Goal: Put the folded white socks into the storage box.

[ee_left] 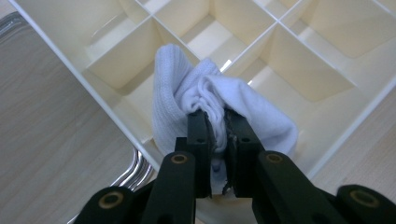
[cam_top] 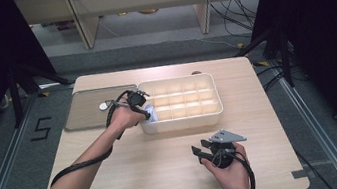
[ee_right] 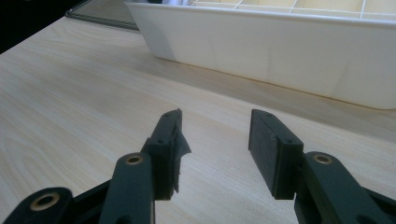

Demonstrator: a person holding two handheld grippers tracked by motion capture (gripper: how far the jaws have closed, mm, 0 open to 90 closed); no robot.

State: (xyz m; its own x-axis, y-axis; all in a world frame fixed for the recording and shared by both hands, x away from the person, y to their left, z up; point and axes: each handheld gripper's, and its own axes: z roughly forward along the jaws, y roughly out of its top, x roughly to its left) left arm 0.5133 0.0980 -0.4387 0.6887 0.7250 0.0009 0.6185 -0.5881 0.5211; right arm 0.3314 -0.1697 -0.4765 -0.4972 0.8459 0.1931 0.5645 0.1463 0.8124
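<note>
A white sock [ee_left: 205, 100] hangs bunched in the near-left corner compartment of the cream divided box [ee_left: 116, 70]. My left gripper [ee_left: 217, 121] is shut on the sock's folded fabric, jaws pinched close together. In the high view the left gripper [cam_top: 148, 113] sits at the near-left corner of the box [cam_top: 210, 118], with the sock [cam_top: 152, 118] a small white patch beneath it. My right gripper [ee_right: 215, 135] stands open over bare wood with nothing between its fingers; from above the right gripper [cam_top: 199, 150] rests near the table's front, apart from the box.
A metal tray [cam_top: 85, 112] with a small round object [cam_top: 103, 106] lies left of the box. The box's other compartments look empty. The box's white outer wall [ee_right: 280, 51] rises ahead of the right gripper. Light wood table [cam_top: 143, 174] spreads around both hands.
</note>
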